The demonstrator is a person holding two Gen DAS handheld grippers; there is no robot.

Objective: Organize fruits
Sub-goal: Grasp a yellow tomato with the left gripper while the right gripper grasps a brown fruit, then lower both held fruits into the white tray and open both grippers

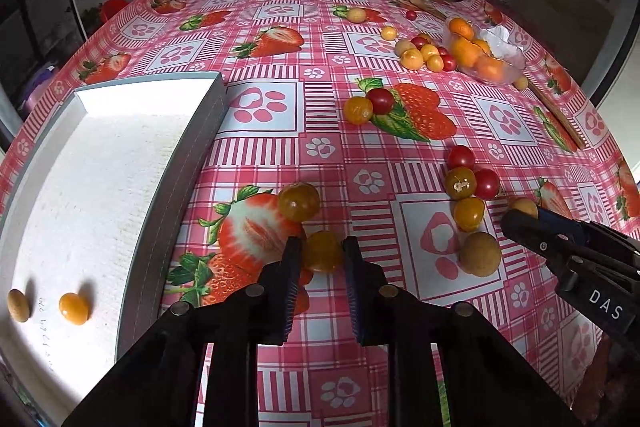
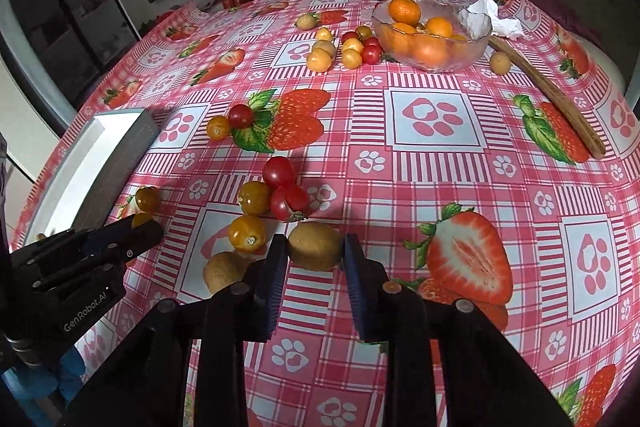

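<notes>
My left gripper is shut on a yellow cherry tomato, low over the tablecloth beside the white tray. The tray holds a tan longan and a yellow tomato. Another yellow tomato lies just ahead. My right gripper is shut on a tan longan; it also shows in the left wrist view. Beside it lie a second longan, yellow tomatoes and red tomatoes.
A glass bowl of oranges stands at the far right with a crumpled tissue. More small tomatoes and longans cluster beside it. A wooden stick lies along the right edge. A tomato pair sits mid-table.
</notes>
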